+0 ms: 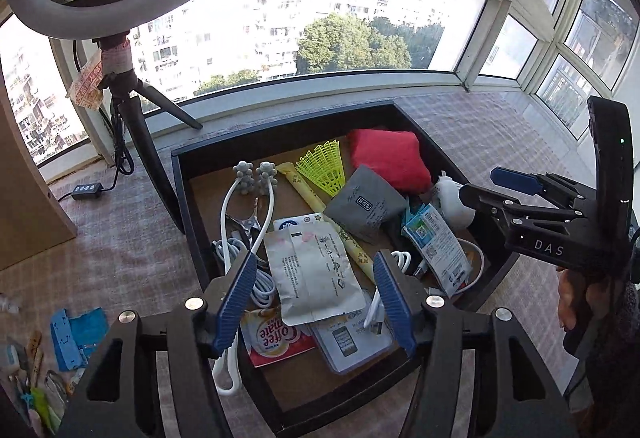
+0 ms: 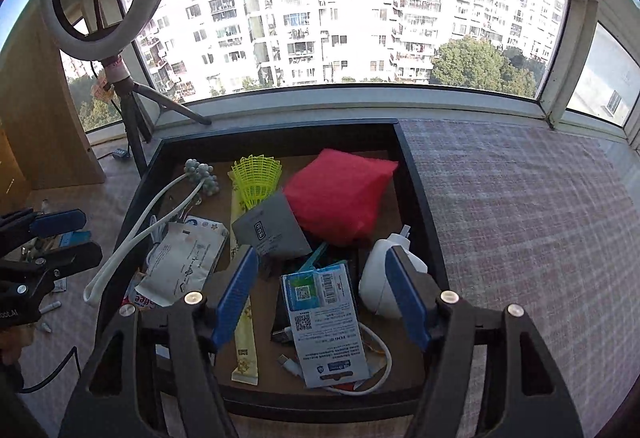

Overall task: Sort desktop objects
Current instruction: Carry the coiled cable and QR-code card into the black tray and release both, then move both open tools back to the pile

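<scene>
A dark open box (image 1: 188,198) (image 2: 420,198) holds many mixed objects. Among them are a red pouch (image 1: 390,158) (image 2: 340,194), a yellow-green shuttlecock (image 1: 324,168) (image 2: 258,180), a grey sachet (image 1: 366,204) (image 2: 272,228), a white packet (image 1: 316,274) (image 2: 184,262) and a blue-and-white card (image 1: 438,250) (image 2: 324,322). My left gripper (image 1: 316,302) is open and empty above the white packet. My right gripper (image 2: 320,296) is open and empty above the blue-and-white card; it also shows in the left wrist view (image 1: 486,184).
A ring light on a tripod (image 1: 132,110) (image 2: 128,102) stands behind the box's left corner. Small items (image 1: 60,350) lie on the checked cloth (image 2: 520,218) left of the box. A white massager (image 1: 240,206) and white cables (image 2: 376,358) lie in the box. Windows are behind.
</scene>
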Demonstrator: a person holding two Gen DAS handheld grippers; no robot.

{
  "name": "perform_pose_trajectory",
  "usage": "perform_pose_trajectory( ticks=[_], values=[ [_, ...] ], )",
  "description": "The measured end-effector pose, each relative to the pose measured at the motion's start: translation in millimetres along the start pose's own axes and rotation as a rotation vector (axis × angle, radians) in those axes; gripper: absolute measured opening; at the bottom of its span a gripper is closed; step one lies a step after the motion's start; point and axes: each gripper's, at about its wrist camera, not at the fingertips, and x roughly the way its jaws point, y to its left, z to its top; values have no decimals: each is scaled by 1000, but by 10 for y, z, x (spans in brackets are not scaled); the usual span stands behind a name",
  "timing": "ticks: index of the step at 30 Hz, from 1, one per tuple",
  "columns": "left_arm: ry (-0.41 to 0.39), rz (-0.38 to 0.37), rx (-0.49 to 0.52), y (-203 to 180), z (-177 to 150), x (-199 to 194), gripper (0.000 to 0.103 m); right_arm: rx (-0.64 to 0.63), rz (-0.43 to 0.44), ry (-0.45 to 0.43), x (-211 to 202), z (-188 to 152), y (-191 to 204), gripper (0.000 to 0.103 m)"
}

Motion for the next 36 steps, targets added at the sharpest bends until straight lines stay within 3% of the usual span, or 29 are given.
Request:
perform_pose_trajectory(
  ticks=[11,19,29,36],
  values=[
    [-57,31,-50,329,-125,-437,52,-34,60,-7,-118,64,344,65],
    [-107,108,-143,886,-516,-967,52,-149,146,-13,-236,87,1010,66],
    [-101,289,-270,1909,-1631,-1665,52,-327,286,17,-270,-7,2068,66],
    [-37,409,-365,2568,-2626,-2148,52,-516,418,107,-172,-336,2932,66]
  ],
)
